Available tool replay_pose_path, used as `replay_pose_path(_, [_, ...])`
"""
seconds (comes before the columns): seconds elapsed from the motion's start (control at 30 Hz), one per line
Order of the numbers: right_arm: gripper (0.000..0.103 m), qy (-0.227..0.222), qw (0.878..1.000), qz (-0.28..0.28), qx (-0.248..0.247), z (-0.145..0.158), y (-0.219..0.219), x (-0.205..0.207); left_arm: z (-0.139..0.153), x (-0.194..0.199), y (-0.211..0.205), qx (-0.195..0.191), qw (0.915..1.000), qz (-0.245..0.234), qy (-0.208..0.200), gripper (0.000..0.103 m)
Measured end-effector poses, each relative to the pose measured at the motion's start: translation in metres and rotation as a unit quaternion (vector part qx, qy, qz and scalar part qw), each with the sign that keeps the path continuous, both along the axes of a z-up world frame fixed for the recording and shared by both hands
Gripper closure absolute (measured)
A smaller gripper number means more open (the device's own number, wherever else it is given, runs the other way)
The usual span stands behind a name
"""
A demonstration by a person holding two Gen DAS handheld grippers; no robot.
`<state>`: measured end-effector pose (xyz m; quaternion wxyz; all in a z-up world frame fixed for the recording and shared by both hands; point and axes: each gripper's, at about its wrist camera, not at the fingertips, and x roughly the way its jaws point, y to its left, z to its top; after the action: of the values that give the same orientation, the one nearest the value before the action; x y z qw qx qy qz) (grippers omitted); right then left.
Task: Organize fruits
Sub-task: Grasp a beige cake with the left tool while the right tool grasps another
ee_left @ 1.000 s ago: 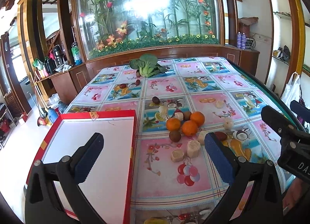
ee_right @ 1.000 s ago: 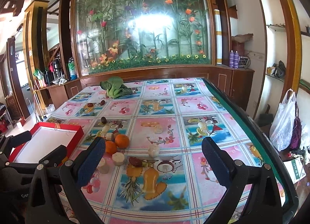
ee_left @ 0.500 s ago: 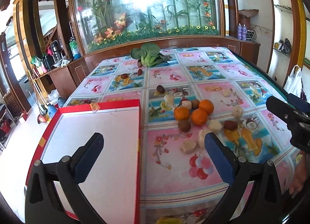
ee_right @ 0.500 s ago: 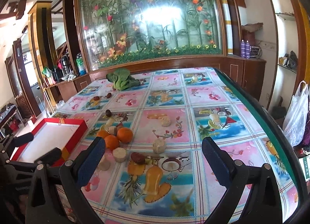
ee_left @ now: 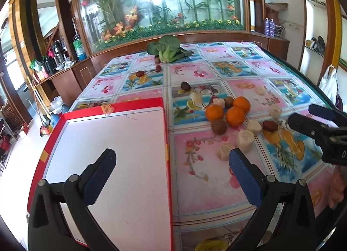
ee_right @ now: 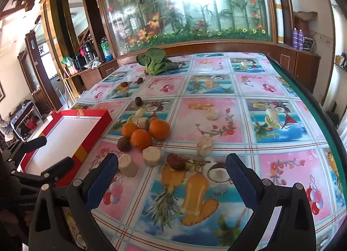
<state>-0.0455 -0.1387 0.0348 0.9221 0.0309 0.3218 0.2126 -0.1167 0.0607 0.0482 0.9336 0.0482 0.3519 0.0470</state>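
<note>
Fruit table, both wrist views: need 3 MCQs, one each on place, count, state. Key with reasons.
1. Where is the red box relative to the oranges?
A. To their left
B. To their right
C. Beyond them, by the greens

2. How many oranges are on the table?
A. Two
B. Three
C. Five

3. What state is the right gripper in?
A. Shut on an orange
B. Shut on nothing
C. Open, holding nothing

Key: 1 A, both views show the box left of the fruit cluster. 2 B, three orange fruits sit bunched together. 3 C, its jaws stand wide apart with only tablecloth between them; the left gripper is open too.
</note>
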Motion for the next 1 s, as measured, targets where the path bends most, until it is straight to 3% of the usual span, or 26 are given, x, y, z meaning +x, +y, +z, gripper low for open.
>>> replay_pose_path(0.17, [0.011,0.02,1.0,0.019,0.001,-0.004,0.008,0.003,-0.006,0.001,-0.006,0.008,0.9997,-0.019,0.014,0.0])
replay_pose_path(0.23, [0.021,0.03,0.999,0.035,0.01,-0.007,0.012,0.005,-0.007,0.002,-0.007,0.008,0.9994,-0.026,0.023,0.0])
replay_pose_path(0.57, [0.036,0.07,0.993,0.097,0.011,-0.017,0.048,0.01,-0.014,0.0,0.004,0.008,0.999,-0.023,0.037,0.0])
replay_pose_path(0.7, [0.055,0.1,0.99,0.098,0.017,-0.024,0.06,0.021,-0.014,0.0,0.007,0.004,0.9989,-0.028,0.038,0.0])
replay_pose_path(0.8, [0.063,0.129,0.986,0.099,0.025,-0.032,0.065,0.03,-0.013,0.0,0.008,0.004,0.9989,-0.03,0.037,0.0])
replay_pose_path(0.9, [0.077,0.132,0.986,0.098,0.016,-0.034,0.071,0.033,-0.012,0.001,0.008,0.01,0.9989,-0.031,0.034,0.001])
replay_pose_path(1.0, [0.077,0.134,0.986,0.095,0.027,-0.036,0.067,0.034,-0.011,0.004,0.005,0.007,0.9985,-0.039,0.037,0.008])
